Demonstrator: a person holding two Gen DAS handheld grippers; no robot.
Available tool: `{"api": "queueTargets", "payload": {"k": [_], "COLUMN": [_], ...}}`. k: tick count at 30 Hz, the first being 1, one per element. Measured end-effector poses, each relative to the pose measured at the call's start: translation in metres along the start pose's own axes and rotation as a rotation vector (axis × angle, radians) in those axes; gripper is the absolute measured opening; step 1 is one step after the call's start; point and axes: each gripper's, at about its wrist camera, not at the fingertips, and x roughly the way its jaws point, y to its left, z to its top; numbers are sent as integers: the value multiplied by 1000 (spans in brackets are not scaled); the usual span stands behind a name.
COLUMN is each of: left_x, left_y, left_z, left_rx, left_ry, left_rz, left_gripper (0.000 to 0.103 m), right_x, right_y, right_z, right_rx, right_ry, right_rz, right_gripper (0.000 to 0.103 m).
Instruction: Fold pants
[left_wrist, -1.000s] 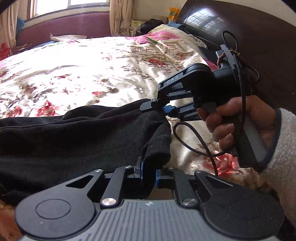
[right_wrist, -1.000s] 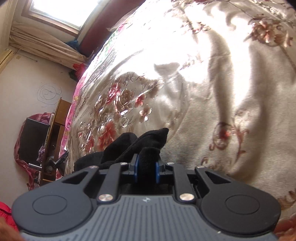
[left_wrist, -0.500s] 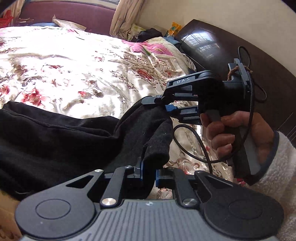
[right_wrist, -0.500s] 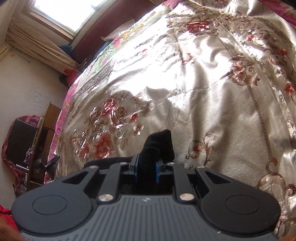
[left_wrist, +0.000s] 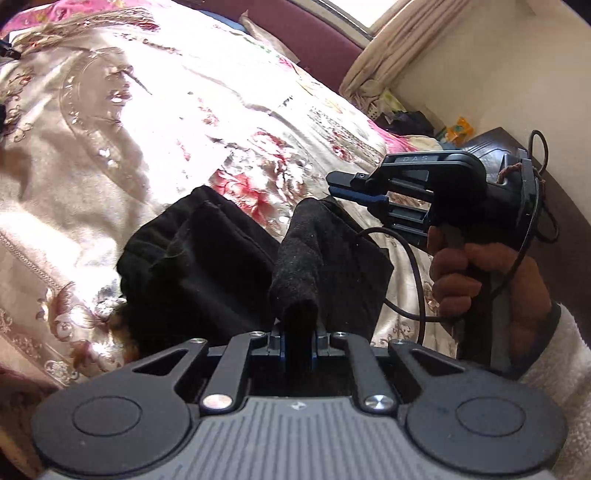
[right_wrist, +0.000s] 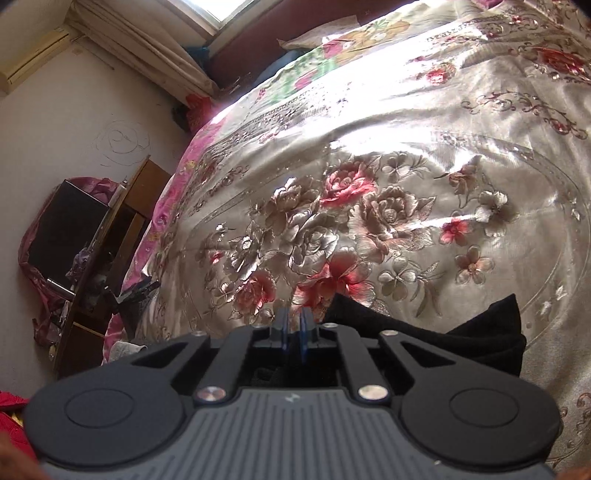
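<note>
Left tool grips black pants — right tool, marked "DAS", closed, empty.

Left hand-held gripper clamped on cloth — right hand-held gripper closed, empty.

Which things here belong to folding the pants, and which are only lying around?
For the job:
- black pants
- left gripper, shut on a fold of them
- right gripper, shut and empty
- bedspread beneath

Lying about:
- curtain
- clutter by the wall
- wooden shelf
</note>
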Motion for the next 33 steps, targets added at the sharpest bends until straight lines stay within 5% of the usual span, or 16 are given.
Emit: {"api": "queueTargets", "payload": {"k": [11,26,33], "left_x": [15,-4,8], "left_y": [44,18,18], "left_z": [-1,29,51], "left_rx": [-62,172,253], "left_ry": [60,28,57], "left_rz": [61,242,198], "left_gripper": [33,48,59], "right_x": [10,-43,-55], "right_y": [28,22,12], "right_z": [-32,-92,-116], "right_rx": [-205,-370,-390], "right_ry": [107,95,89], "right_rz": [-95,-162,-204], "right_gripper": [13,55,65]}}
